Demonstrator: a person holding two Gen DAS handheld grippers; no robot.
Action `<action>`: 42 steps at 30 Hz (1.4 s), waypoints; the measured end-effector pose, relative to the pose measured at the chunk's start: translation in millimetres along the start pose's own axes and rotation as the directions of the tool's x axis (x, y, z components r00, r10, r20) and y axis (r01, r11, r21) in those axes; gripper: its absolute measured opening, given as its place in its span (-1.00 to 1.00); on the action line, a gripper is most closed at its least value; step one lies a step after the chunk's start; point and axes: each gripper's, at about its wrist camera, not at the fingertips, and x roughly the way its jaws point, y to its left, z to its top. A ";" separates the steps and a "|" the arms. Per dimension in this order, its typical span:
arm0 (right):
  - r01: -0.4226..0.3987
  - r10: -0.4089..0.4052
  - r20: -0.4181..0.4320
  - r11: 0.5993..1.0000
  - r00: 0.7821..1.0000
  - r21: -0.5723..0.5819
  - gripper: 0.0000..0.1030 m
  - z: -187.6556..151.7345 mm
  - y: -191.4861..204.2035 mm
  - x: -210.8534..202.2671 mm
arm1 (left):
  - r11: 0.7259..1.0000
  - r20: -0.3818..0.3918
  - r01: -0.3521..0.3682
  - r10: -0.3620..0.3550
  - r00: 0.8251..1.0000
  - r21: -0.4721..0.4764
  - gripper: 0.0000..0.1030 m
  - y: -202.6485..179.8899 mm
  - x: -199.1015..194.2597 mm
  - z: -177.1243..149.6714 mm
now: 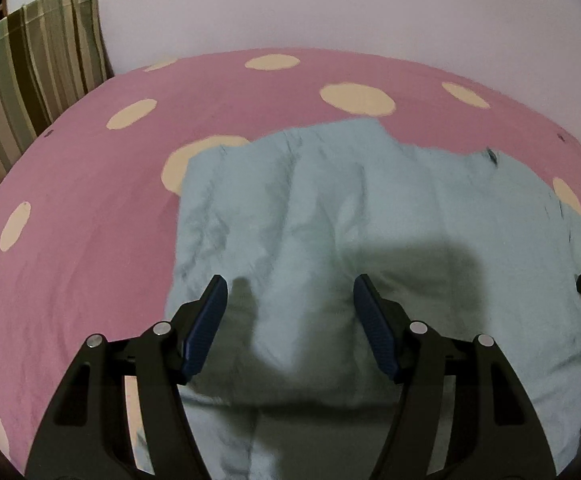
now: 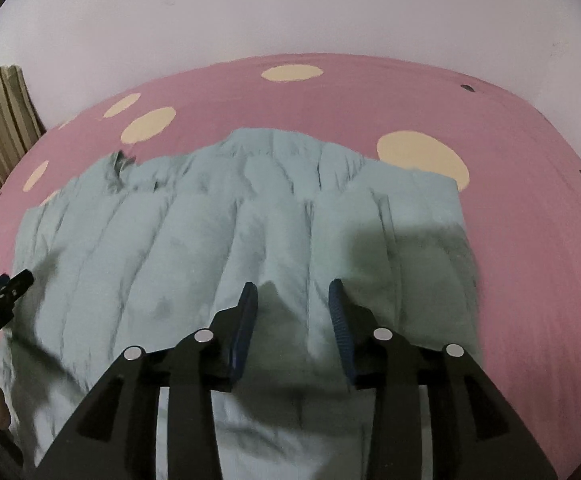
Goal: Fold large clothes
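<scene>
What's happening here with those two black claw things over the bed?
A person is folding a pale blue garment laid on a pink spotted bedsheet, using a handheld gripper in each hand. Right now neither holds the cloth: the left gripper and the right gripper both hover above it with jaws open. The garment lies flat but wrinkled.

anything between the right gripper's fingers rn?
No: right gripper stands open over the light blue garment, pads gripping nothing. The gap shows only shadowed fabric below, per right wrist view.
</scene>
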 end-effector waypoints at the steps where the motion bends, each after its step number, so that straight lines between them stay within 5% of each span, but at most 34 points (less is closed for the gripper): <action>1: 0.011 -0.011 -0.015 1.000 1.000 -0.008 -0.26 -3.3 0.7 3.7 | 1.000 -0.014 -0.009 0.010 1.000 0.016 0.29 -3.2 6.3 -4.6; 7: 0.012 -0.013 -0.060 1.000 0.998 -0.017 -0.25 -12.7 -2.0 30.1 | 0.999 -0.050 -0.010 0.012 0.999 0.043 0.29 -10.9 31.2 -8.0; 14: -0.010 0.010 0.009 1.000 1.000 0.010 -0.16 -25.7 -14.4 -21.7 | 1.000 -0.009 0.012 -0.012 1.000 0.007 0.29 10.6 -14.2 -23.1; 20: -0.009 0.008 0.037 0.999 0.999 0.037 -0.03 -71.7 -41.5 -79.9 | 0.999 0.028 0.005 -0.003 1.000 -0.041 0.35 50.2 -65.2 -73.6; 30: -0.018 0.018 0.005 0.995 1.000 0.097 0.07 -158.8 -74.9 -130.8 | 0.992 -0.028 0.006 -0.009 1.000 -0.127 0.37 104.4 -116.8 -169.2; 42: -0.044 0.047 -0.028 0.994 0.999 0.104 0.15 -226.3 -72.8 -162.0 | 0.975 -0.108 0.110 -0.132 0.985 -0.193 0.39 135.1 -145.3 -241.2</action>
